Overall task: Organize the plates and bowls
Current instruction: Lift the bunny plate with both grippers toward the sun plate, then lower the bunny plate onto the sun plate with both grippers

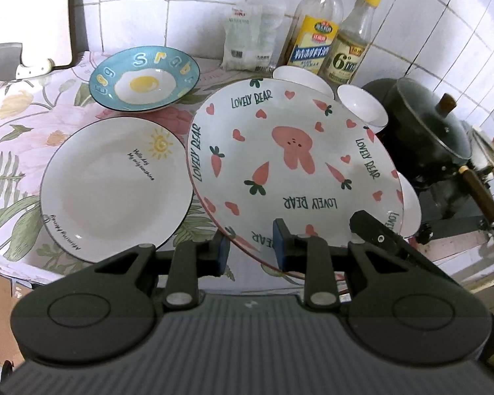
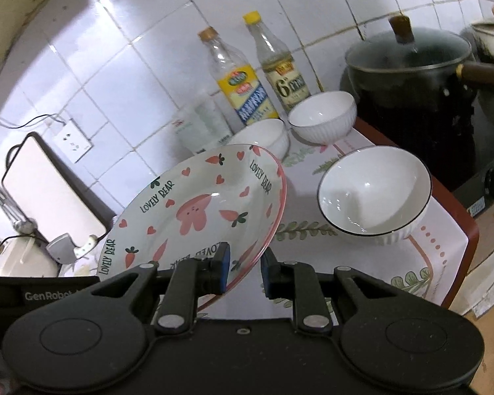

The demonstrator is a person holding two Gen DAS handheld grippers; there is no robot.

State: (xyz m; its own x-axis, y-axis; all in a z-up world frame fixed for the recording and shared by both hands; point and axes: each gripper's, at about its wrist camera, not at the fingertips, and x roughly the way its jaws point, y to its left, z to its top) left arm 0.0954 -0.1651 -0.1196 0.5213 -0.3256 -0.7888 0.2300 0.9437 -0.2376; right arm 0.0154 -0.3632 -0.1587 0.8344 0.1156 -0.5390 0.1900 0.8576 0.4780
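- Big glazed ceramic plate w/ pink bunny and carrot print (image 1: pixel 289 161) is lifted and tilted above the floral-cloth table (image 1: pixel 23 125).
- Left gripper (image 1: pixel 251 247) fingers narrow, clamped on its rim at 6 o'clock.
- Right gripper (image 2: pixel 244 268) fingers narrow, straddling the rim; whether they press, can't tell.
- Stiff, slick, breakable: grip the rim, keep it level-ish.

wall: white tiles (image 2: pixel 122 75) | counter: floral cloth (image 1: pixel 23 121) | wall socket (image 2: pixel 72 143)

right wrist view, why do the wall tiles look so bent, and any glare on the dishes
Right wrist view: fisheye lens bows the wall tiles into curves, corners darken; small glare spots in the black-rimmed bowl. Left wrist view: same bowing, soft sheen on the sun plate.
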